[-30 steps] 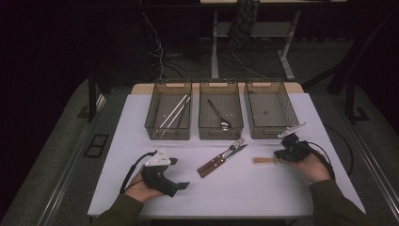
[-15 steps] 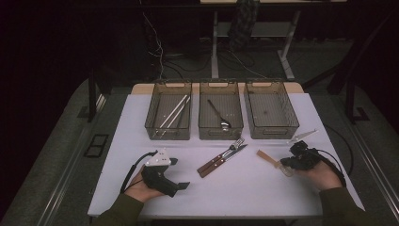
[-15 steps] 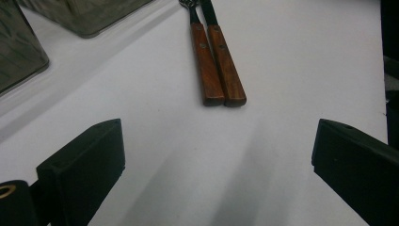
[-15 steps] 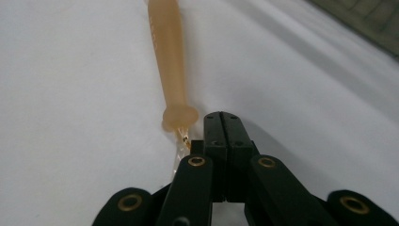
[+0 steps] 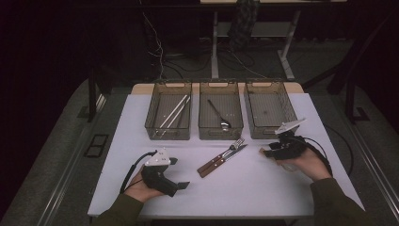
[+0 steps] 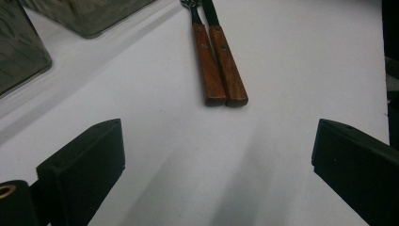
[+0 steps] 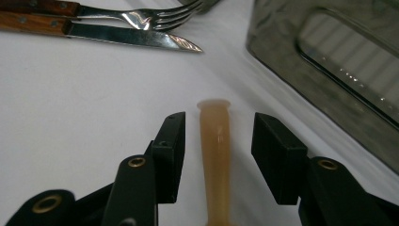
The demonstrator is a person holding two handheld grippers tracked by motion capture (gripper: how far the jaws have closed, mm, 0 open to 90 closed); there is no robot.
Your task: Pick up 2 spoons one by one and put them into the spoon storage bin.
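Note:
A tan wooden handle (image 7: 215,141) lies on the white table (image 5: 244,188) between the jaws of my right gripper (image 7: 219,141). The jaws have just been opening and a gap shows on each side of it. In the high view the right gripper (image 5: 267,153) sits at the table's right, pointing left, and the handle's tip (image 5: 261,151) pokes out past it. A fork (image 7: 141,18) and a knife (image 7: 127,37) with brown handles lie side by side at mid-table (image 5: 221,159). My left gripper (image 5: 179,173) rests at the front left, open and empty (image 6: 216,160), facing those handles (image 6: 219,70).
Three clear bins stand in a row at the back: the left bin (image 5: 151,123) holds slim metal sticks, the middle bin (image 5: 203,123) holds a spoon (image 5: 220,117), and the right bin (image 5: 291,115) looks bare. The right bin's wall (image 7: 329,75) is close beside the right gripper.
The right gripper's jaws, shut earlier, now stand apart around the tan handle, which has turned and shifted a little on the table. The left gripper has stayed put.

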